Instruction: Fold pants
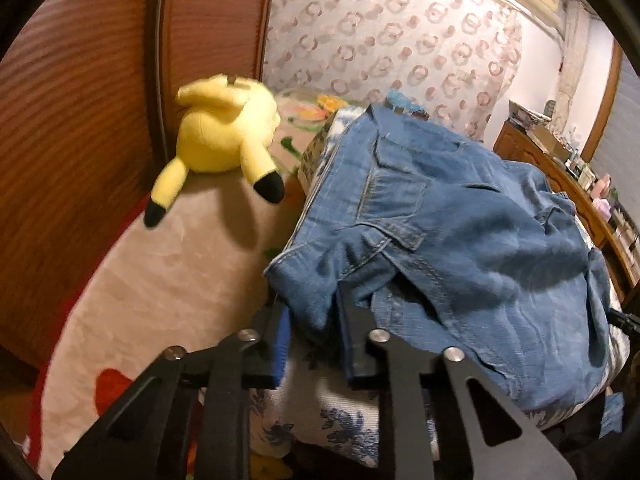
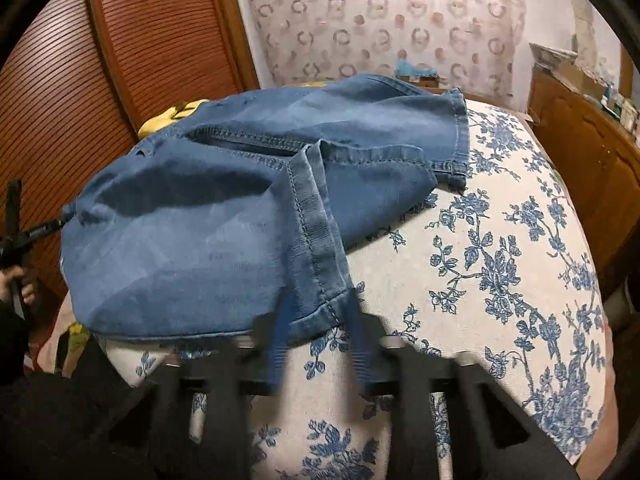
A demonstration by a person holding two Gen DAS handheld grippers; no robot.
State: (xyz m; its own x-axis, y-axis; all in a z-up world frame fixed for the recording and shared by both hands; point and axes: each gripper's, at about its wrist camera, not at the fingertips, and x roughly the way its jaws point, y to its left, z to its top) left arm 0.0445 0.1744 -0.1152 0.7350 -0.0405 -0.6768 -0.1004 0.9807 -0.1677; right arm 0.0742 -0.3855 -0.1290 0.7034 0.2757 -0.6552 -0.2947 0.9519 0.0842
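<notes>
Blue denim pants (image 1: 460, 216) lie bunched on a floral cushion (image 1: 344, 416). In the left wrist view the waistband corner hangs between the fingers of my left gripper (image 1: 310, 320), which is shut on the fabric. In the right wrist view the pants (image 2: 208, 220) lie folded over, with the leg hems at the far right. My right gripper (image 2: 320, 320) holds a hem corner between its blurred fingers, shut on it. The left gripper and hand show at the left edge of the right wrist view (image 2: 16, 240).
A yellow plush toy (image 1: 224, 136) lies on a beige blanket (image 1: 168, 280) to the left. A wooden slatted door (image 1: 80, 120) stands behind. A wooden dresser (image 1: 560, 168) with clutter stands at the right. The white and blue floral cushion (image 2: 500, 260) extends right.
</notes>
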